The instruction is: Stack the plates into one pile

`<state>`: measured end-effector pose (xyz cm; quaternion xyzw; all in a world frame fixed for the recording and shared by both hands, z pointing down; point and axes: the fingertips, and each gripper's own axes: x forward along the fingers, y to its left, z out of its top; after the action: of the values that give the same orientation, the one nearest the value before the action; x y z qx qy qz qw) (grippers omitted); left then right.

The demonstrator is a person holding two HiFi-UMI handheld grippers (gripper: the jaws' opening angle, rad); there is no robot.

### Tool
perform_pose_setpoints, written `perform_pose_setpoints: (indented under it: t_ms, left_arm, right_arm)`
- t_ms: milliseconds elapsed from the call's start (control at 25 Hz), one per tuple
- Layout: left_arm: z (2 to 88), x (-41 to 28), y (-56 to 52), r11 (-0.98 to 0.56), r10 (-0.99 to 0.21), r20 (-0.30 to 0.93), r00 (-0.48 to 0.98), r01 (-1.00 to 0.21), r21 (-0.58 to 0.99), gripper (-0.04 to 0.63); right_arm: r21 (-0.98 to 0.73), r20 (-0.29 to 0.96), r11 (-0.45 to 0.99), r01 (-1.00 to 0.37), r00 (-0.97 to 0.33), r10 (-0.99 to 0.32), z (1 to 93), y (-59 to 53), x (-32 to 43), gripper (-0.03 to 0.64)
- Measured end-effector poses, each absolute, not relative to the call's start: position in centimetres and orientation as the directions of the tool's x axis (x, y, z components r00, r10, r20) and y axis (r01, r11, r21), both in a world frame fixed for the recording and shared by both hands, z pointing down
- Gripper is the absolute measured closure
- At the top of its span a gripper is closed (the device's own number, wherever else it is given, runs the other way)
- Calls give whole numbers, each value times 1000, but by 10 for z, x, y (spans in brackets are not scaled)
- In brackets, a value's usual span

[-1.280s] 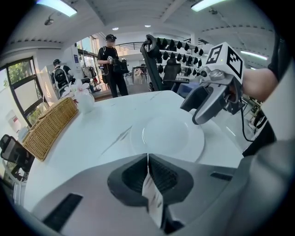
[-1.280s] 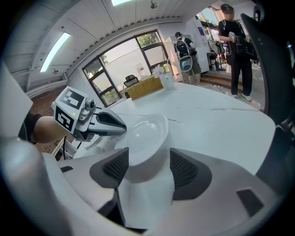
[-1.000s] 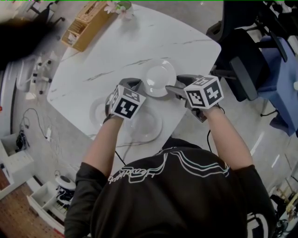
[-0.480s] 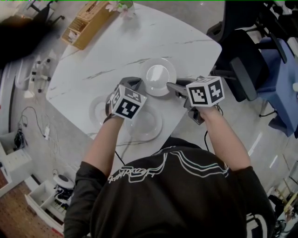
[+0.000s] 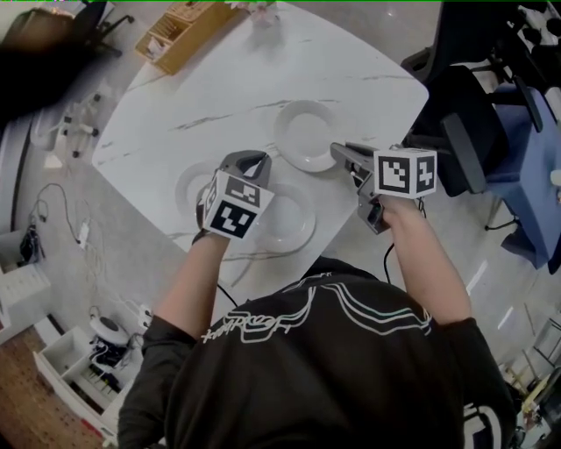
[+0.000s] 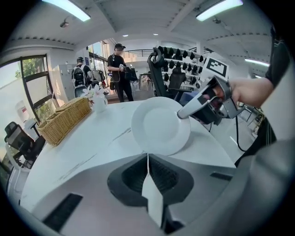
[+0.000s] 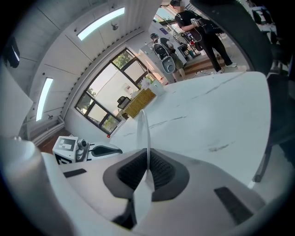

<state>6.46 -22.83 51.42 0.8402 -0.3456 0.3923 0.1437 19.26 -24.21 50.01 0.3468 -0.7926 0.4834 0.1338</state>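
Note:
Three white plates lie on the white marble table. My right gripper is shut on the right rim of the far plate; its jaws have just been closing with that rim between them. In the left gripper view this plate is tilted up, held by the right gripper. In the right gripper view the plate's edge rises from the closed jaws. My left gripper hovers between the plates, shut, with nothing seen in it. A second plate lies by my left wrist and a third plate to its left.
A wicker basket and a small flower vase stand at the table's far edge. Dark office chairs crowd the right side. People stand far behind the table. The near table edge runs just under my wrists.
The right gripper's jaws closed onto the far plate's rim and its marker cube rolled. The left gripper drew back and rose slightly.

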Motion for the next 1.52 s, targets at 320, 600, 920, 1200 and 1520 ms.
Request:
perform_pose_setpoints:
  t_ms: [320, 600, 920, 1200, 1520]
  left_arm:
    - [488, 30, -186, -678, -512, 702, 494, -734, 22, 565]
    - [464, -21, -145, -615, -543, 656, 524, -780, 114, 566]
    - [459, -113, -103, -475, -588, 634, 503, -849, 233, 566]
    - [462, -134, -86, -421, -601, 627, 495, -863, 278, 566]
    - [461, -174, -62, -400, -626, 616, 479, -875, 273, 566]
  right_arm:
    - [-679, 510, 261, -686, -697, -503, 477, -230, 174, 580]
    - [-709, 456, 266, -653, -712, -533, 445, -202, 128, 580]
    - [-732, 428, 285, -619, -743, -514, 427, -166, 53, 580]
    - [-747, 415, 305, -592, -772, -482, 427, -159, 25, 580]
    - [-764, 421, 308, -567, -800, -428, 443, -137, -32, 579]
